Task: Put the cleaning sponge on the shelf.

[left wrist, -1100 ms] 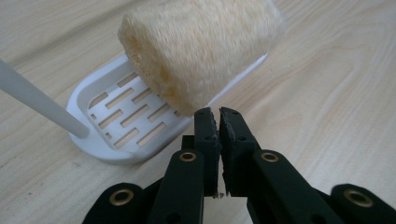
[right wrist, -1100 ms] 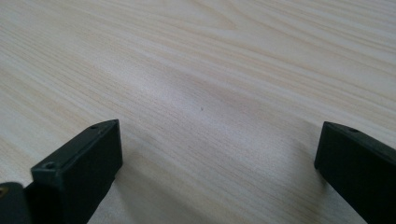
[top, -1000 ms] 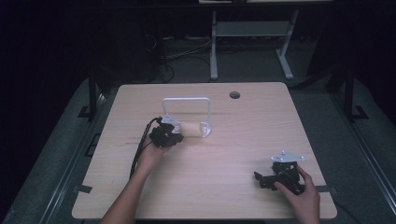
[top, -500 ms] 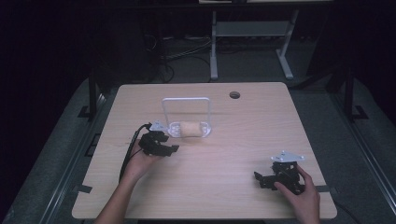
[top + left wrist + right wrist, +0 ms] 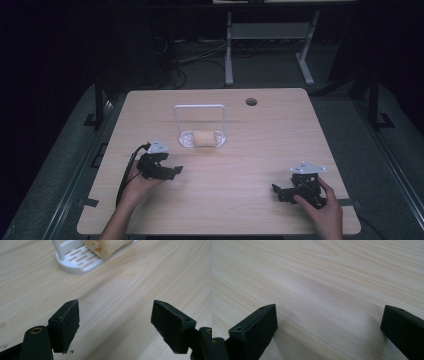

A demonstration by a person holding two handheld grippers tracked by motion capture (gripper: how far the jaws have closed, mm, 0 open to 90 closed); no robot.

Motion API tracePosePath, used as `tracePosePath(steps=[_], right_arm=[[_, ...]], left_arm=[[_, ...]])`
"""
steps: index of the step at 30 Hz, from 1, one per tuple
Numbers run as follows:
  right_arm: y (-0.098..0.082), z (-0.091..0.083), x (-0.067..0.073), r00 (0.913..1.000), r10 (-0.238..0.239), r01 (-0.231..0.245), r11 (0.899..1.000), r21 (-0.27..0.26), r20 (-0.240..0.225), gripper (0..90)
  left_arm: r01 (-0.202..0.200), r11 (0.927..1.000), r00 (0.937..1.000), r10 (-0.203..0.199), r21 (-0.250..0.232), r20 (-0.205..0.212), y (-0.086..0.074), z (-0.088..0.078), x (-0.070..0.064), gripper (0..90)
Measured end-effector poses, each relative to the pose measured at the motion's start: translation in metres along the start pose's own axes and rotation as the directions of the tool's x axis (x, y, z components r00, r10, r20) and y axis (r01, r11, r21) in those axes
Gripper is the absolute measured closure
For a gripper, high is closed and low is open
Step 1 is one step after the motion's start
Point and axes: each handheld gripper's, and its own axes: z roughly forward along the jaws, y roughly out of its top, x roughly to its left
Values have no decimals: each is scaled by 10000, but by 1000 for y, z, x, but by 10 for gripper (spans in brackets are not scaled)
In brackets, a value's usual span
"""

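Note:
A piece of light-brown bread (image 5: 203,138) lies on the slotted base of a white rack (image 5: 198,106) with a tall arched frame, at the table's middle. My left gripper (image 5: 175,171) hovers in front of and to the left of the rack, apart from it. In the left gripper view the bread (image 5: 107,247) and rack base (image 5: 75,261) lie beyond the left gripper (image 5: 115,322). Its jaws have just been opening and stand wide with only bare wood between them. My right gripper (image 5: 278,192) rests near the front right corner, and the right gripper (image 5: 329,327) is open over bare table.
The wooden table (image 5: 260,150) has a round cable hole (image 5: 251,102) at its back right. A black cable (image 5: 129,170) trails from the left gripper toward the front edge. Metal stand legs (image 5: 229,60) rise from the dark floor behind the table.
The left gripper drew back from the rack toward the front left and its jaws opened, leaving the bread on the rack base. The right gripper stayed put.

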Motion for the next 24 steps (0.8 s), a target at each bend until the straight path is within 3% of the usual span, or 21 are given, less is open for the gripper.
tracePosePath(steps=[14,19,24], right_arm=[[0,0,0,10000,-7,7,10000,0,-2,6],[0,0,0,10000,6,-6,10000,-3,-13,7],[0,0,0,10000,16,-16,10000,0,-10,6]], left_arm=[[117,9999,9993,-113,116,-351,-45,-23,-3,137],[169,9999,9988,-168,7,-462,-57,-29,-3,133],[189,9996,9984,-177,219,-539,-70,-33,-1,131]])
